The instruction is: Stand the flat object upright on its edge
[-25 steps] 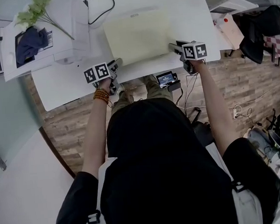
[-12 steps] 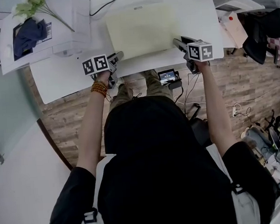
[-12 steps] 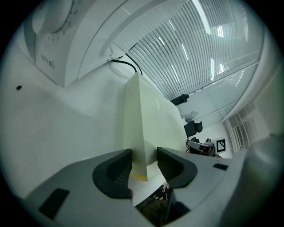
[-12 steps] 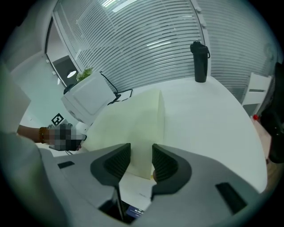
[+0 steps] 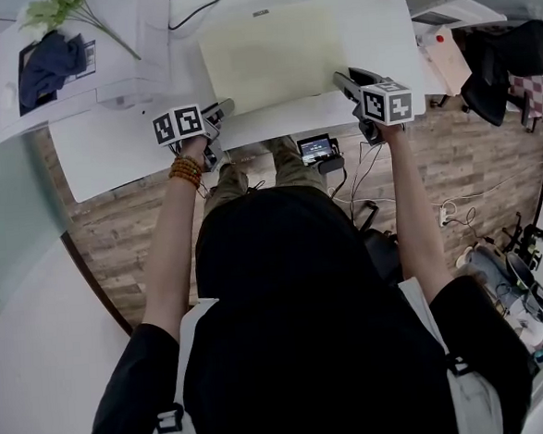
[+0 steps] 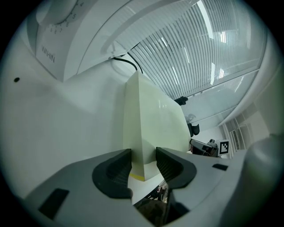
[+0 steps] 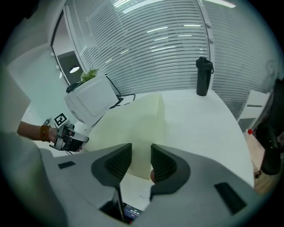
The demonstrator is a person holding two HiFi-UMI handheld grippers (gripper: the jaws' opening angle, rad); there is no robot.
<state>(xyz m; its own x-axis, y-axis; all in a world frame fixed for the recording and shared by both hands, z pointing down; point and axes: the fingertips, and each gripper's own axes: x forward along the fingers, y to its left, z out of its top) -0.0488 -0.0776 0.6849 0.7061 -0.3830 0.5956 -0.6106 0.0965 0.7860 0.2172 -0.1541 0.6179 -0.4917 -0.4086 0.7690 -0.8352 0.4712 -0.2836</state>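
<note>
The flat object is a pale yellow board (image 5: pixel 274 58) on the white table (image 5: pixel 383 27). My left gripper (image 5: pixel 222 108) holds its near left corner, and my right gripper (image 5: pixel 343 78) holds its near right corner. In the left gripper view the board (image 6: pixel 153 128) rises tilted between the pads, and the left gripper (image 6: pixel 143 166) is shut on it. The right gripper view shows the right gripper (image 7: pixel 141 162) pinching the board (image 7: pixel 133 128), with the near edge off the table. Both pairs of jaws have just been closing on the board.
A white printer-like box (image 5: pixel 84 62) with a dark blue cloth and green flowers stands at the back left. A black cable (image 5: pixel 193 17) runs behind the board. A black bottle (image 7: pixel 203 76) stands at the far right. A small screen device (image 5: pixel 321 150) hangs below the table's near edge.
My right gripper has risen a little with the board's near right corner. The left gripper has stayed at the near left corner.
</note>
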